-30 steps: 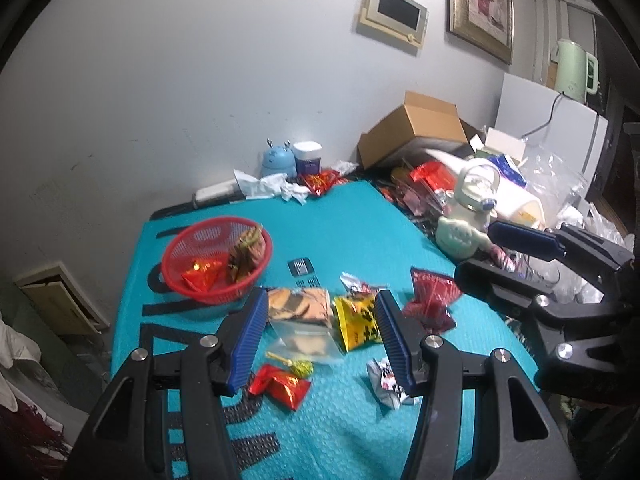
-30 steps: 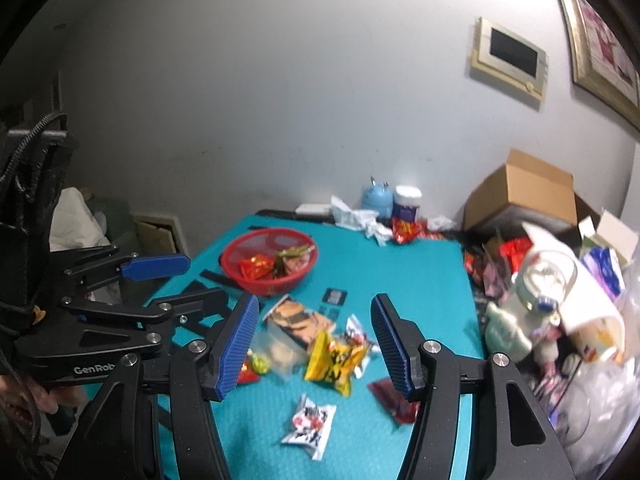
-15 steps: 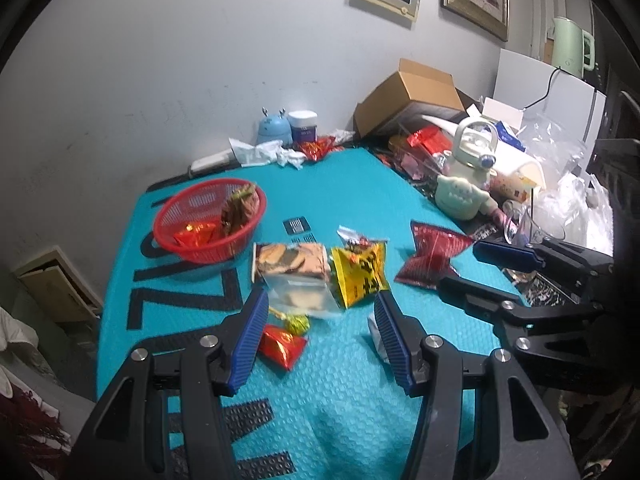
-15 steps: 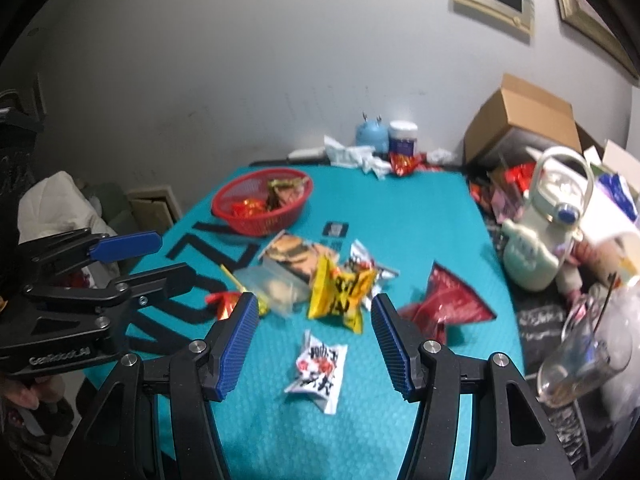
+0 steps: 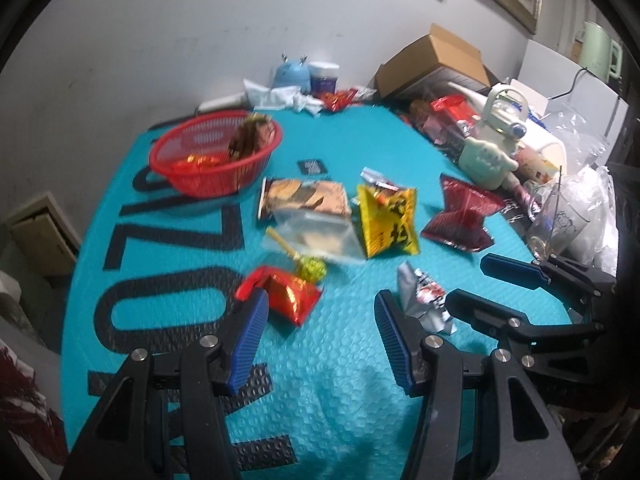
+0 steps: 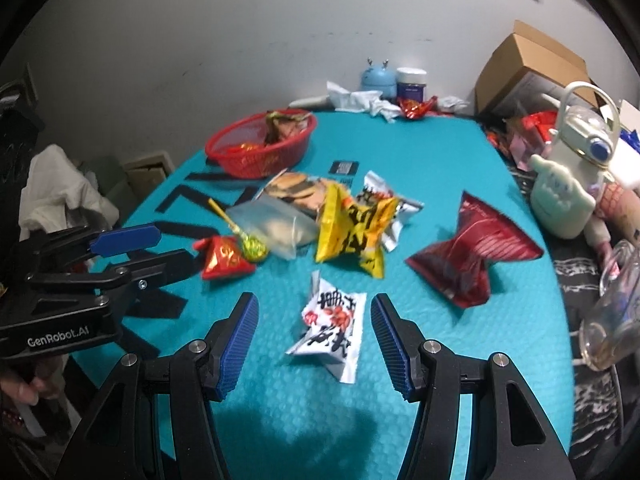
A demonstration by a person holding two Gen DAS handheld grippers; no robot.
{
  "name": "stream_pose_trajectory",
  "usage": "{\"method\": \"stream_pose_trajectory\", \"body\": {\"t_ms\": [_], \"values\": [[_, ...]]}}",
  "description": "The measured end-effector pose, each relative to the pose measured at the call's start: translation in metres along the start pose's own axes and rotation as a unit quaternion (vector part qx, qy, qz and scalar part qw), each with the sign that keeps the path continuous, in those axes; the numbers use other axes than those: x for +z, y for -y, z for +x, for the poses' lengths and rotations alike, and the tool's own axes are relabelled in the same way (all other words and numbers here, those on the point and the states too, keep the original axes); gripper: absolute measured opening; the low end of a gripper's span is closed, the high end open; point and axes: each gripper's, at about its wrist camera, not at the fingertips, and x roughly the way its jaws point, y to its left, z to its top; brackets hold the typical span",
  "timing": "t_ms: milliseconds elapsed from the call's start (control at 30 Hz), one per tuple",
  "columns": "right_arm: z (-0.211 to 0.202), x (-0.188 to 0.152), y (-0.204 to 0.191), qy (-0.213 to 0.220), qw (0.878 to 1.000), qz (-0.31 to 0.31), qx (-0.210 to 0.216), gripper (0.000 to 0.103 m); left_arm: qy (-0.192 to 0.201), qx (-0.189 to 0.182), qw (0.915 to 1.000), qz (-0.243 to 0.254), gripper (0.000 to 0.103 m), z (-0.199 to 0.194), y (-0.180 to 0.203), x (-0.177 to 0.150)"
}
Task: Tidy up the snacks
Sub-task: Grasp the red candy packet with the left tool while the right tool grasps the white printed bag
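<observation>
Loose snacks lie on the teal mat (image 5: 320, 392): a small red packet (image 5: 290, 291), a green-wrapped lollipop (image 5: 310, 266), a clear bag (image 5: 316, 236), a biscuit pack (image 5: 304, 198), a yellow packet (image 5: 386, 220), a dark red packet (image 5: 460, 214) and a white packet (image 6: 332, 326). A red basket (image 5: 216, 156) at the back left holds some snacks. My left gripper (image 5: 320, 312) is open and empty, just before the small red packet. My right gripper (image 6: 314, 316) is open and empty, its fingers on either side of the white packet.
A cream bottle (image 6: 568, 188), a glass (image 6: 612, 316), a cardboard box (image 5: 436, 64) and assorted clutter crowd the right edge. A blue toy (image 5: 292, 74), a jar (image 5: 324, 76) and crumpled tissue (image 5: 280, 96) stand at the back wall.
Both grippers have moved down and forward toward the snacks. The white packet now lies between the right fingers; the small red packet is close before the left fingers. Both stay open.
</observation>
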Motion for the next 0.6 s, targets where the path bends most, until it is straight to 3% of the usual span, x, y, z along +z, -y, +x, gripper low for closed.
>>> {"method": "stream_pose_trajectory", "body": {"t_ms": [333, 600], "values": [[0.022, -0.004, 0.012, -0.016, 1.000, 0.014, -0.020, 0.069, -0.015, 0.005, 0.9994, -0.030, 0.054, 0.027, -0.018, -0.001], [0.038, -0.004, 0.023, -0.035, 0.999, 0.025, -0.027, 0.069, -0.033, 0.016, 0.9981, -0.050, 0.054, 0.053, -0.028, 0.003]]}}
